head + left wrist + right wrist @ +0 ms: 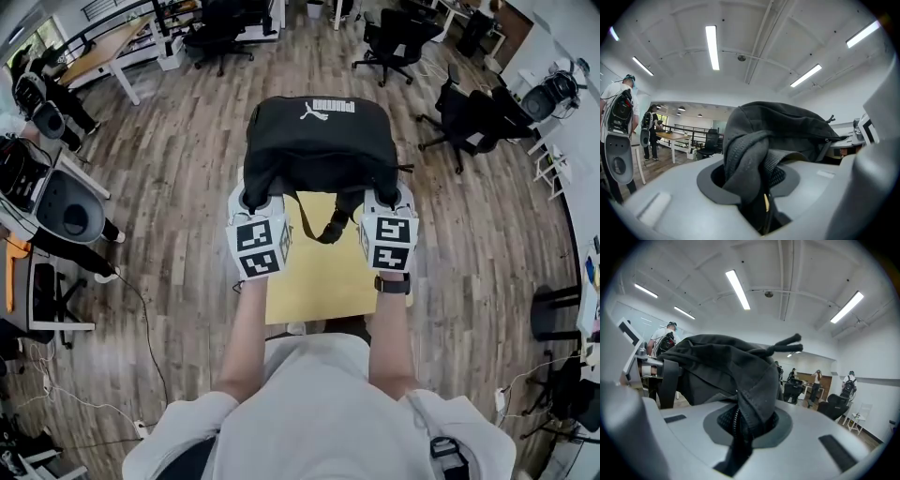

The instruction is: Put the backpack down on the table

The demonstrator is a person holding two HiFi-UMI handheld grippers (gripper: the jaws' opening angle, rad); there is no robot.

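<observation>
Head view: backpack (317, 141) held above far edge of yellow tabletop (323, 281), fabric clamped in left tool (256, 200) and right tool (387, 199), one per side, so load is kept level for set-down.

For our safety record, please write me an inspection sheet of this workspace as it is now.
Surface: small yellow table, bare where it shows.
Job's things: black backpack, held over the table's far end, strap hanging.
Clutter: nothing seen.
Grippers: left tongs and right tongs each shut on backpack fabric.
Cables: one thin cable on the floor, at the head view's left.
Surroundings: wooden floor, office chairs, people standing farther off.
</observation>
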